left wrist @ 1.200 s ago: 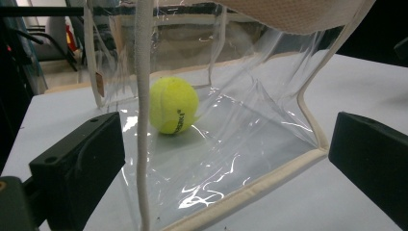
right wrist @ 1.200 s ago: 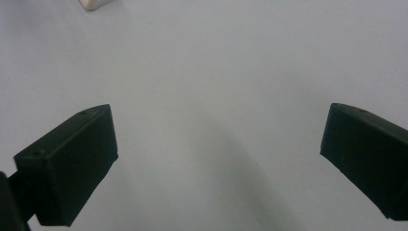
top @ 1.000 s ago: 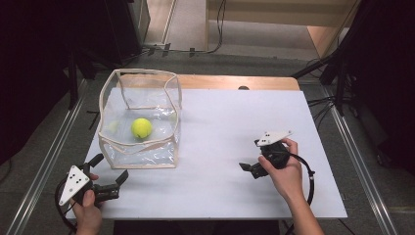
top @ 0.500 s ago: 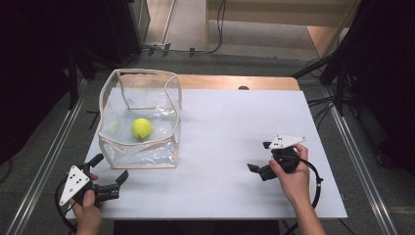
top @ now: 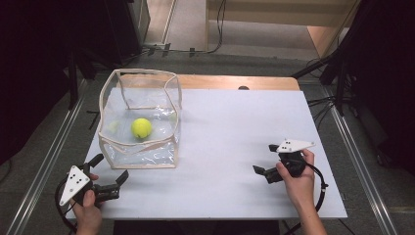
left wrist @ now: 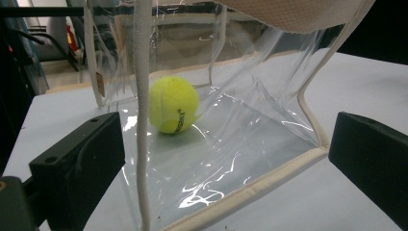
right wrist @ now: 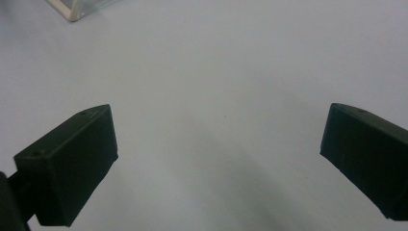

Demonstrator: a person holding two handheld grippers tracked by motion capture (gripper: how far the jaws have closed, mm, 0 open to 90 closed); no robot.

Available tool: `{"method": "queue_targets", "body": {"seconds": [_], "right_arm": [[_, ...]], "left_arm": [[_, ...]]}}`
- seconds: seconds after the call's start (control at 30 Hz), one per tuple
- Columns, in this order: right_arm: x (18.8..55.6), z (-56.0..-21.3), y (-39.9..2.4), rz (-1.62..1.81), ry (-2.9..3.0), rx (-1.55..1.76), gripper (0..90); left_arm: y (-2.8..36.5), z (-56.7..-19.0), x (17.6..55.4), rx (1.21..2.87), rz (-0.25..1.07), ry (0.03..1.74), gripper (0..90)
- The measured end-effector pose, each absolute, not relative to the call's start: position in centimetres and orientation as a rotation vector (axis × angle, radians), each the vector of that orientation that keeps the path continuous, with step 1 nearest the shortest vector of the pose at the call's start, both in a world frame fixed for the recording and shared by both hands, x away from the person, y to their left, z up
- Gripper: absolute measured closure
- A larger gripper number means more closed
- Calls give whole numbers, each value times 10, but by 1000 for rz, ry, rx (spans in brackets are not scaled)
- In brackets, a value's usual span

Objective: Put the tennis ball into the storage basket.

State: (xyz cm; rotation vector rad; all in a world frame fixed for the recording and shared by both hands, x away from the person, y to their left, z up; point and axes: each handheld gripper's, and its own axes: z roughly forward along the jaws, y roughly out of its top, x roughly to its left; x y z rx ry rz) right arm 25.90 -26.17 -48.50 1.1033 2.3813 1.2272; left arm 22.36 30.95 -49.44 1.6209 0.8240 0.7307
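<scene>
Covering the table point(top: 235, 142), a white sheet; dark room beyond.

Yellow tennis ball point(top: 141, 128) sat inside the clear, beige-trimmed open-top bag point(top: 139, 152), left-center of frame, resting on its floor.

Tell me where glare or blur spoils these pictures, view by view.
High view: sharp, evenly lit, dark surroundings. Left gripper view: white glare streaks on the clear bag; the tennis ball is sharp, the near jaws soft. Right gripper view: soft shadows on the white table, jaws slightly blurred.
</scene>
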Motion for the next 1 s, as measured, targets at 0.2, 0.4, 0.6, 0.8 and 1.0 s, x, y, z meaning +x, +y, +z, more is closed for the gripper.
{"method": "queue_targets", "body": {"seconds": [0.2, 0.4, 0.6, 0.8, 1.0], "right_arm": [[254, -489, -270, 1251, 2344, 1132, 0], [251, -493, -278, 1274, 2316, 1152, 0], [247, -497, -285, 1301, 2281, 1172, 0], [245, -497, -290, 1332, 2240, 1183, 0], [241, -500, -297, 1357, 2206, 1202, 0]], "left_arm": [[309, -495, 224, 1621, 732, 823, 0], [309, -495, 224, 1621, 733, 824, 0], [309, -495, 224, 1619, 731, 825, 0], [309, -495, 224, 1618, 730, 825, 0], [310, -494, 224, 1619, 729, 825, 0]]}}
